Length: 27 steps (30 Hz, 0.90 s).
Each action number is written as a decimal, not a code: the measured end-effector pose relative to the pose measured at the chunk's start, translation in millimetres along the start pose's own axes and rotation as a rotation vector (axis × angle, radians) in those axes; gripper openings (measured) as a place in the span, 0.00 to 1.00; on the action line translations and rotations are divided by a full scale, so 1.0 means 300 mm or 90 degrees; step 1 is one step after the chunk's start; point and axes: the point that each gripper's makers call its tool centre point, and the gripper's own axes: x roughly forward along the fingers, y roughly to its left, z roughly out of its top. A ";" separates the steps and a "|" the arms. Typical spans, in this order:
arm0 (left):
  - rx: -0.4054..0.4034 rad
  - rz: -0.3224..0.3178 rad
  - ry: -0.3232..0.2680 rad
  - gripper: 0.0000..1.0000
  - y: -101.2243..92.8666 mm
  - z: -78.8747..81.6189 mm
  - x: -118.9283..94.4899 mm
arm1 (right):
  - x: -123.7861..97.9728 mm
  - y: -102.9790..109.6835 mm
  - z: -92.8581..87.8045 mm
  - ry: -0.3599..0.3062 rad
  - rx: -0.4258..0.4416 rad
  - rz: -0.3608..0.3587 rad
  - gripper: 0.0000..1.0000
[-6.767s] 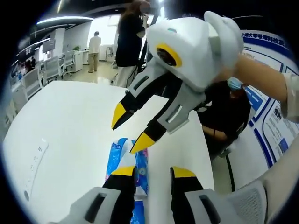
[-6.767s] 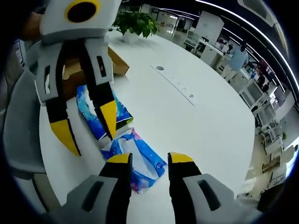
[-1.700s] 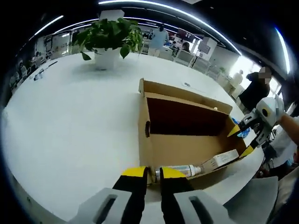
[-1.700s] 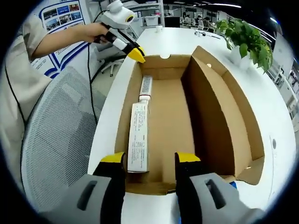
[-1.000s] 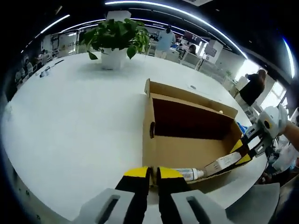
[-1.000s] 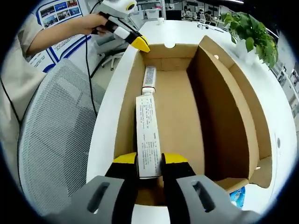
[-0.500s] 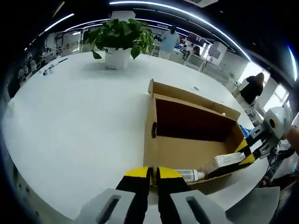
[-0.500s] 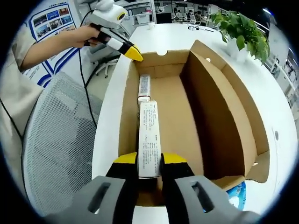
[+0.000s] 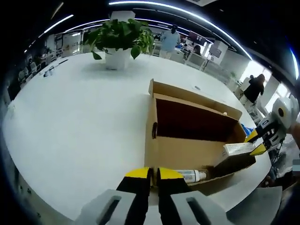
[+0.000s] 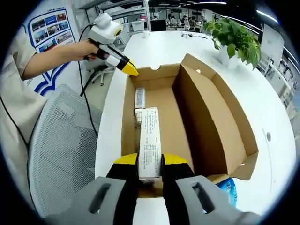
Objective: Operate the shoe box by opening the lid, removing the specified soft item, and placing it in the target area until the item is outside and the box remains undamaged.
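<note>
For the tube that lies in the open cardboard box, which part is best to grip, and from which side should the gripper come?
The tube lies flat along the box's near wall, its far end close under the left gripper. Probably best to come from above through the open top and pinch across its narrow width near the middle; the white carton covers the other end.

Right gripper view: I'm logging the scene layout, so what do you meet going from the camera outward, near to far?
Right gripper → long white printed carton in its jaws → white tube lying in the brown cardboard shoe box → yellow-tipped left gripper at the box's far wall → green potted plant.
</note>
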 end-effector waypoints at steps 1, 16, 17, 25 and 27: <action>0.000 0.000 0.001 0.04 0.000 0.000 0.001 | -0.011 -0.001 0.007 -0.003 -0.002 -0.003 0.15; -0.002 -0.001 0.004 0.04 0.005 -0.001 0.002 | -0.142 0.011 0.061 -0.035 -0.004 -0.011 0.15; -0.002 -0.001 0.004 0.04 0.006 -0.001 0.002 | -0.154 0.010 0.063 -0.036 -0.006 -0.013 0.15; 0.001 -0.001 0.006 0.04 0.012 0.000 0.005 | -0.228 -0.003 0.062 -0.043 -0.007 -0.019 0.15; 0.002 -0.001 0.007 0.04 0.013 0.001 0.007 | -0.245 -0.008 0.061 -0.043 -0.005 -0.021 0.15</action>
